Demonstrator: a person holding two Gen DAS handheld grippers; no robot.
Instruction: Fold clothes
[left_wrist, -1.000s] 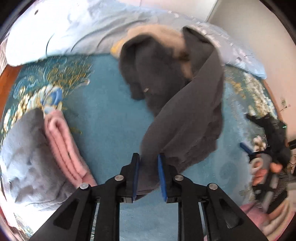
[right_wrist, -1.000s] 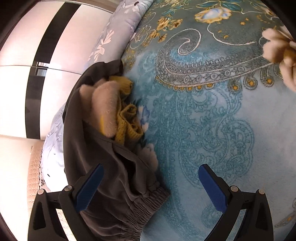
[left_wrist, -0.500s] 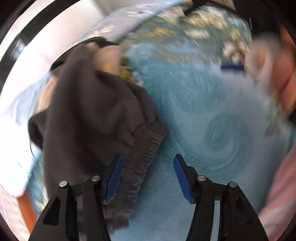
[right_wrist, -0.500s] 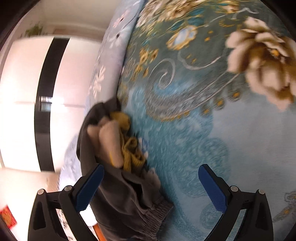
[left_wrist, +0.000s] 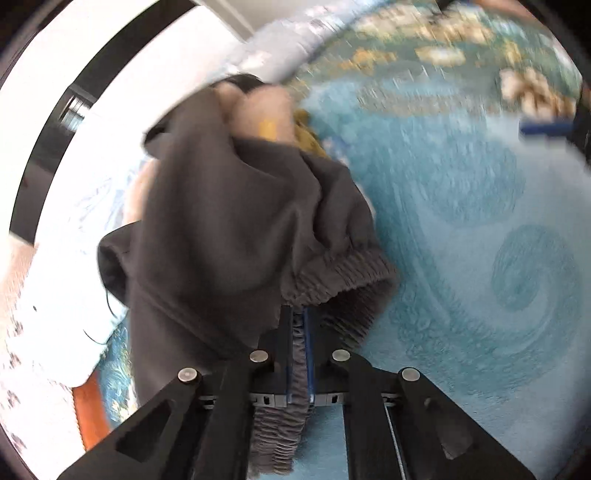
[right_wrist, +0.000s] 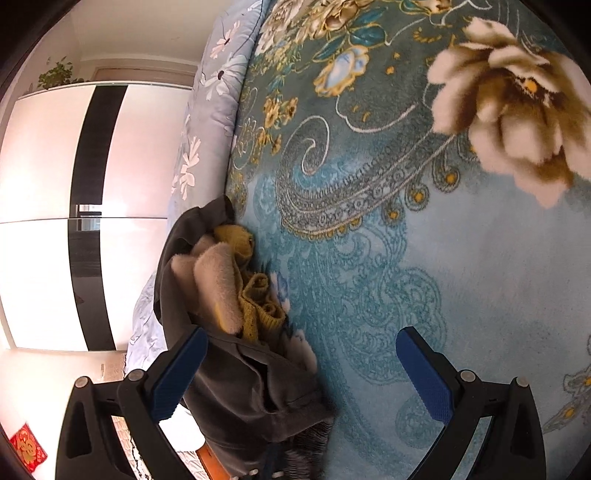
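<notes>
Lying under everything: a teal flowered blanket (right_wrist: 461, 258) spread over a bed, its swirl pattern sharp in the right wrist view and smeared by blur in the left wrist view (left_wrist: 480, 258).
Quilt: a pale blue flowered quilt (right_wrist: 207, 122) runs along the blanket's far edge.
Wardrobe: white doors with a black stripe (right_wrist: 88, 206), clear only in the right wrist view; the left one gives a washed-out glimpse.
Dark grey trousers: heaped at the blanket's edge beside the quilt (left_wrist: 229, 229), draped over a beige fleece garment (right_wrist: 218, 288) and a mustard knit (right_wrist: 258, 302).
Waistband: the gathered elastic band (left_wrist: 332, 273) reaches back to the left claw; only the left wrist view shows this closely.
Left claw: pressed together, pinching the waistband (left_wrist: 300, 325) between its blue pads.
Right claw: spread wide (right_wrist: 301, 347), one finger over the trousers, the other over bare blanket, gripping nothing.
Red paper charm: bottom left corner (right_wrist: 27, 446), right wrist view only.
</notes>
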